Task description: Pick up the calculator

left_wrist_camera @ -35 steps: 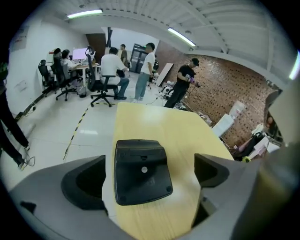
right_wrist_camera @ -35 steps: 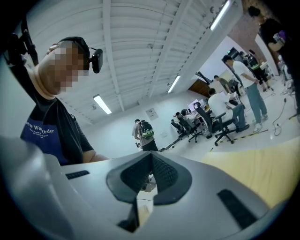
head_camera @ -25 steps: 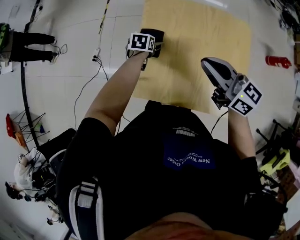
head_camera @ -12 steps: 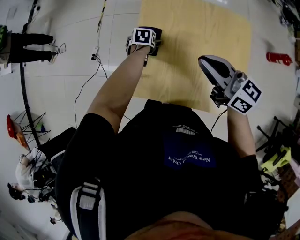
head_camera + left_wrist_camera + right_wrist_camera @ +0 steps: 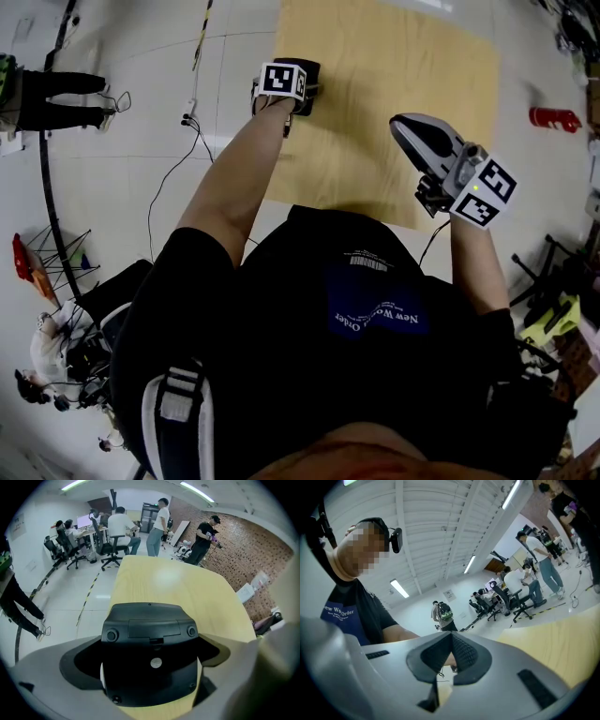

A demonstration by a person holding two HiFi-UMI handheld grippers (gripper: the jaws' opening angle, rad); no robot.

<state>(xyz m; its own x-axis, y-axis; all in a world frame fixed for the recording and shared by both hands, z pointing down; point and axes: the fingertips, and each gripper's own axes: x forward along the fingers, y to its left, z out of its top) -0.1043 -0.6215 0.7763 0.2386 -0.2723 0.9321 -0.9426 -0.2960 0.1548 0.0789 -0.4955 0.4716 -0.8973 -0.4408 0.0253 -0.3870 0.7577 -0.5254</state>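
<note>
The calculator (image 5: pixel 150 639) is a black slab whose back, with its battery cover, faces the left gripper view. My left gripper (image 5: pixel 150 677) is shut on its lower part and holds it above the light wooden table (image 5: pixel 178 583). In the head view the left gripper (image 5: pixel 292 82) is over the table's left edge (image 5: pixel 394 75), and the calculator (image 5: pixel 312 67) shows dark beyond the marker cube. My right gripper (image 5: pixel 414 133) is lifted over the table's near right corner. Its jaws (image 5: pixel 451 660) are pressed together with nothing between them.
Cables (image 5: pixel 187 122) trail over the pale floor left of the table. A red object (image 5: pixel 555 119) lies on the floor at the right. Several people, desks and office chairs (image 5: pixel 108 541) stand beyond the table's far end.
My right gripper has drifted a little left and up. The left gripper, still holding the calculator, has shifted slightly away from me.
</note>
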